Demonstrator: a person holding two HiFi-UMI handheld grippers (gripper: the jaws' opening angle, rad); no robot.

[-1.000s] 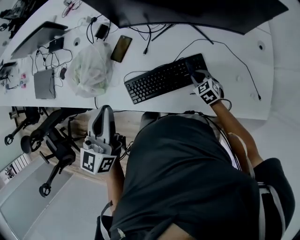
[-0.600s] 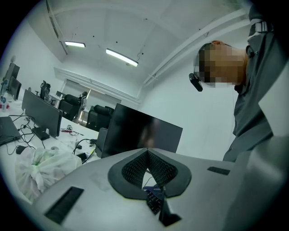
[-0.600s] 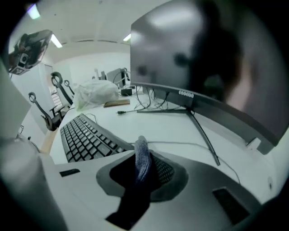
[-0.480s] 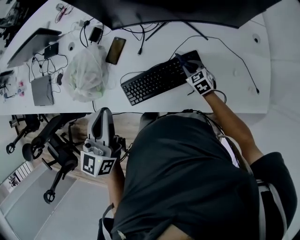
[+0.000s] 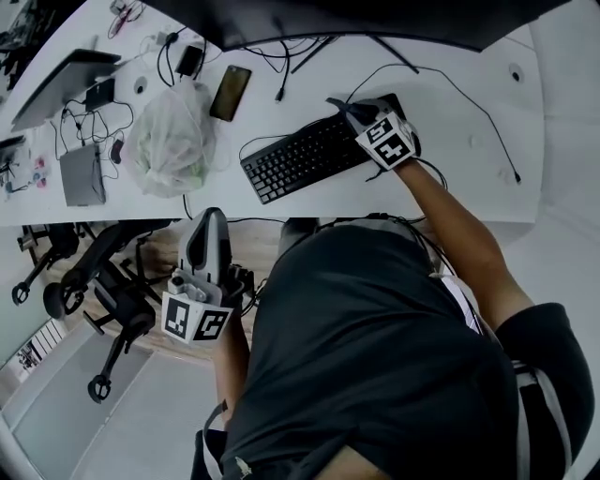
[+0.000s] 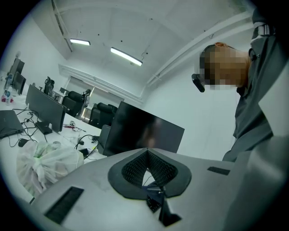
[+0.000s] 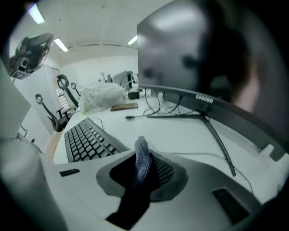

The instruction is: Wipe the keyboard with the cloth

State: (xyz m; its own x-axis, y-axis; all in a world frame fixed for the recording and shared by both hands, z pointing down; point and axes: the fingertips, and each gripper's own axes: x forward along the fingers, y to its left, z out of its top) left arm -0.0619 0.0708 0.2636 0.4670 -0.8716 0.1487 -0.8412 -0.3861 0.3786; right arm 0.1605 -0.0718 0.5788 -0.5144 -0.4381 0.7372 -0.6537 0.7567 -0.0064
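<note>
The black keyboard (image 5: 300, 159) lies slanted on the white desk (image 5: 469, 169). My right gripper (image 5: 349, 111) is over the keyboard's right end, shut on a dark blue cloth (image 5: 339, 103). In the right gripper view the cloth (image 7: 141, 164) sticks up between the jaws, with the keyboard's keys (image 7: 86, 140) to the left of it. My left gripper (image 5: 206, 234) hangs below the desk's front edge, beside the person's body. In the left gripper view its jaws meet with nothing between them, and the left gripper (image 6: 146, 153) points up toward a monitor.
A white plastic bag (image 5: 172, 139) and a phone (image 5: 230, 92) lie left of the keyboard. A dark monitor (image 5: 375, 19) spans the desk's back, with cables (image 5: 281, 56) beneath it. A laptop (image 5: 61, 80) sits at the far left, and office chairs (image 5: 94, 281) stand below the desk.
My right gripper has moved leftward with the cloth, from the keyboard's right end toward its far edge. The left gripper has stayed put.
</note>
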